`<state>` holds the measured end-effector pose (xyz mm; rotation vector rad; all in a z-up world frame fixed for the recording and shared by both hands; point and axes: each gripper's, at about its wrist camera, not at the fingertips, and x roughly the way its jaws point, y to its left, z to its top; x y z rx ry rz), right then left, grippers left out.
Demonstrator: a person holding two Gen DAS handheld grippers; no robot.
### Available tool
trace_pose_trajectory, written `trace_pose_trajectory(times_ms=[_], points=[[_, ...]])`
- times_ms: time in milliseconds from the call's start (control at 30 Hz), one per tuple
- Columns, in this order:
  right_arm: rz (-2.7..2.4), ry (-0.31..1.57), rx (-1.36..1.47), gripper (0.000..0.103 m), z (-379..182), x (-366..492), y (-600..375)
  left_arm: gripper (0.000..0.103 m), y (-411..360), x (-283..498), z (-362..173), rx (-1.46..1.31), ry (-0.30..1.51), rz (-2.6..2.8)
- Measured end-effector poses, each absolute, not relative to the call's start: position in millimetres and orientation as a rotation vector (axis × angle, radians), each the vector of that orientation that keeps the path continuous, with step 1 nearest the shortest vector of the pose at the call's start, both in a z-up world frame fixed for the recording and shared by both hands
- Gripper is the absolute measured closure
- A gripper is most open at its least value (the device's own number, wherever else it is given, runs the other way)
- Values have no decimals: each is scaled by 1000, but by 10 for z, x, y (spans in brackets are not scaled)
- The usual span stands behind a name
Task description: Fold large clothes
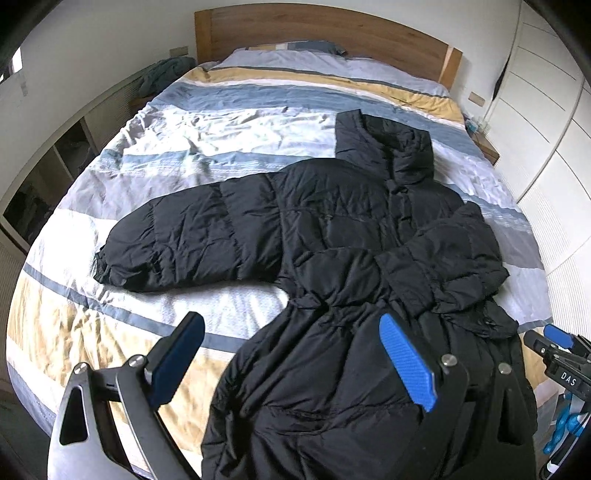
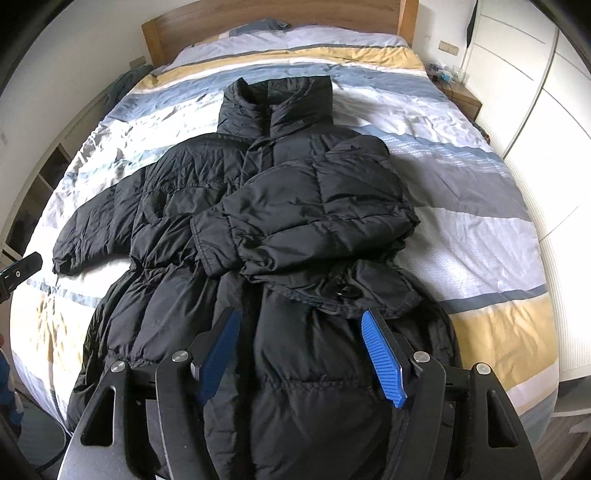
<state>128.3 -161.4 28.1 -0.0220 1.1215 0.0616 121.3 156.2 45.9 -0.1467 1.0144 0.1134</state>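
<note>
In the left wrist view, a black puffer coat is seen spread on the striped bed, one sleeve folded across its chest; the left tongs are held apart above its hem. In the right wrist view, the right tongs are likewise held apart over the coat's lower part.

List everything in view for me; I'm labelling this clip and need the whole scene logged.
puffer coat: one, black, spread front-up along the bed, one sleeve folded across the chest, the other stretched out sideways
duvet: one, blue, white, grey and yellow stripes, covering the bed
headboard: one, brown wood, at the far end
bedside table: one, wooden, beside the wardrobe
wardrobe: one, white, along one side
left gripper: one, black with blue pads, open above the coat's lower half
right gripper: one, same colours, open over the hem
</note>
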Motion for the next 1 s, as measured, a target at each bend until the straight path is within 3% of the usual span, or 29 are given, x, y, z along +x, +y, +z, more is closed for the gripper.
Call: trace_pose_trajectory(times_ms=[1000], points=[[48, 1219, -69, 32, -65, 1571, -1210, 7, 2308, 1529, -128, -244, 1114, 230]])
